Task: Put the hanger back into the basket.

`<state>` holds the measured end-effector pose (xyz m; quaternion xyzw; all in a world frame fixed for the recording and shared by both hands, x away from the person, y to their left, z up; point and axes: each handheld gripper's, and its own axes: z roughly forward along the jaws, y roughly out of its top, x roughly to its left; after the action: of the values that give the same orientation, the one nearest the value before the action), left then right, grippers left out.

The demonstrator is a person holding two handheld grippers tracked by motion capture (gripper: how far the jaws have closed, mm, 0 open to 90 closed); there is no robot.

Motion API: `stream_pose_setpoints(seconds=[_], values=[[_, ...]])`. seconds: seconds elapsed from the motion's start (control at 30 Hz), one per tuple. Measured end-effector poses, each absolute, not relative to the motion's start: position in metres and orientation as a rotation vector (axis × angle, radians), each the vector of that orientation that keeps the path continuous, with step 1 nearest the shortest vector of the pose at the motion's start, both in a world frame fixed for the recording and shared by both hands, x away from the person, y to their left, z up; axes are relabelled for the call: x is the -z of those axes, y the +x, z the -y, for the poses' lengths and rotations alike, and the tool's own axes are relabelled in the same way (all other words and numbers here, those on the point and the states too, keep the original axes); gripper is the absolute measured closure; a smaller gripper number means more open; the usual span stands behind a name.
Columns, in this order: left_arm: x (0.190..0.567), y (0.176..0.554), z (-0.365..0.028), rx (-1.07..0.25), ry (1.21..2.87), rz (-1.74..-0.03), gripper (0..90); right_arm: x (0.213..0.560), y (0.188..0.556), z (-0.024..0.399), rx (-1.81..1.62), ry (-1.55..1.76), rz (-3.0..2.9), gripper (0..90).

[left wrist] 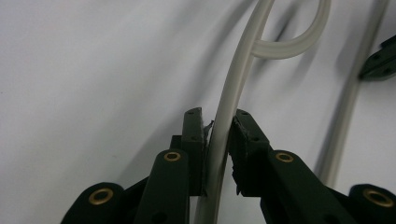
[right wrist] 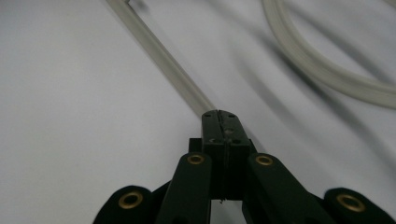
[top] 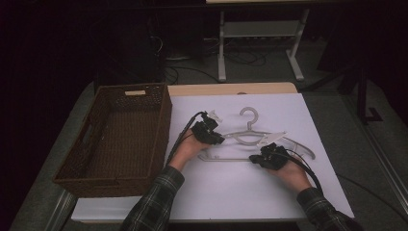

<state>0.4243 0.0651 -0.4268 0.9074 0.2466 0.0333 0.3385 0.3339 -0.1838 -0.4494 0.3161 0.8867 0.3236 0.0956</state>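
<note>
High view: a white hanger (top: 250, 134) lies on the white table (top: 216, 187), right of a brown basket (top: 115, 139). Left gripper view: the left gripper (left wrist: 218, 135) pinches the hanger's arm. Right gripper view: the right gripper (right wrist: 221, 122) is pressed tight together, just above the hanger's thin bar (right wrist: 159, 60).

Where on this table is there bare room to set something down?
Bare white sheet lies between the forearms near the front edge, and at the far left corner beside the basket. The basket itself looks empty. The middle is crowded: hanger, left gripper, right gripper.
</note>
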Motion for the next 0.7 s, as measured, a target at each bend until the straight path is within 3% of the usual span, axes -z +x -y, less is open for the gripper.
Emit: stream_pose_setpoints(seconds=[0.3, 0.7], values=[[0.421, 0.413, -0.063, -0.021, 2.369, -0.588, 82.0, 0.449, 0.333, 0.184, -0.962, 0.934, -2.619, 89.7], [0.402, 0.402, -0.069, -0.059, 2.312, -0.587, 82.5, 0.437, 0.328, 0.191, -1.036, 0.912, -2.588, 87.3]])
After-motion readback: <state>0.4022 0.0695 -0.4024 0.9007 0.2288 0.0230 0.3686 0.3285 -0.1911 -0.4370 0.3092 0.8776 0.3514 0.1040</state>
